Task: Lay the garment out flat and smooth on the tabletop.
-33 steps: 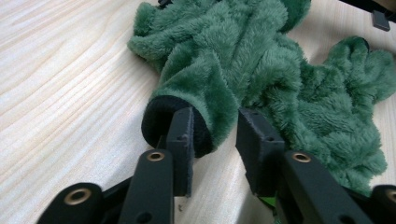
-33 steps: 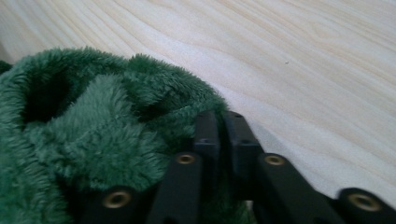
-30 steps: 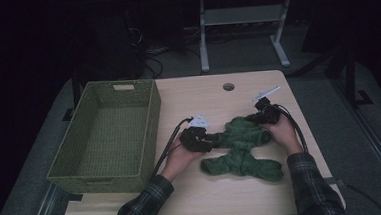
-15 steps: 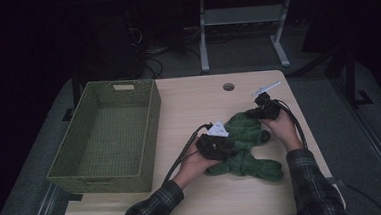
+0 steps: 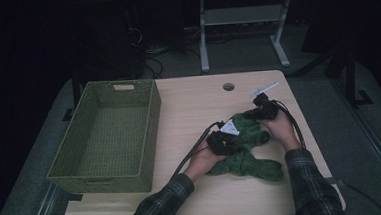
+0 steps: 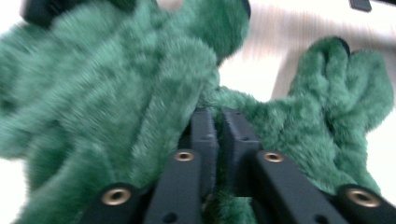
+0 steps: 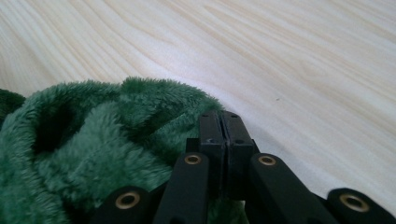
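Green plush lies crumpled on the tabletop, lower right of centre in the high view, well apart from the empty basket at frame left.

Left tool sits on the plush's left edge. In the left gripper view its jaws are nearly together with fur pinched between them at — I read that as a grip on the plush. A paw-like limb splays at the right of that view.

Right tool is at the plush's upper right end. In the right gripper view its jaws are pressed tight at, with fur bunched against their left side; whether any fabric is actually caught, I can't tell.

Key relation: the plush's long axis runs from upper right to lower right-centre of the high view, and the basket lies to frame left of both tools. Left tool is the nearer one — so a transfer would likely lead with that side, the plush's free lower limbs trailing. Risk, as I judge it: the trailing limbs snagging the basket rim.
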`<control>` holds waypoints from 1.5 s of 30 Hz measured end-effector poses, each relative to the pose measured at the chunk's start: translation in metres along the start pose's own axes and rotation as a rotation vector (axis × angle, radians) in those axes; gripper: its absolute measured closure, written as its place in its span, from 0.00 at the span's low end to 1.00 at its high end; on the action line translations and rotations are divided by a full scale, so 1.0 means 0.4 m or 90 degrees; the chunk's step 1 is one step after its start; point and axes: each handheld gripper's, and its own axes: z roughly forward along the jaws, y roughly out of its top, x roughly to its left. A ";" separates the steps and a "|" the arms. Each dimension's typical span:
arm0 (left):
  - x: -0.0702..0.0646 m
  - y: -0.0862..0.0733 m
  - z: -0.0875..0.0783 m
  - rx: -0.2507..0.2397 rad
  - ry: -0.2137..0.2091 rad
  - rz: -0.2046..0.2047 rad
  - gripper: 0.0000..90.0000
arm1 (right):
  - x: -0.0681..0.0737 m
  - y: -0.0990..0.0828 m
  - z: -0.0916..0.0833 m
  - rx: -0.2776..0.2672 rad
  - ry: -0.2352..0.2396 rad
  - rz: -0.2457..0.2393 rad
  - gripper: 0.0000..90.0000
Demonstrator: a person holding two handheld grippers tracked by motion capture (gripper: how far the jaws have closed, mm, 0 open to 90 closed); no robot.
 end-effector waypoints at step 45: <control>-0.029 -0.083 -0.220 -0.043 0.011 -0.056 0.41 | 0.028 -0.004 -0.144 -0.111 -0.035 0.044 0.63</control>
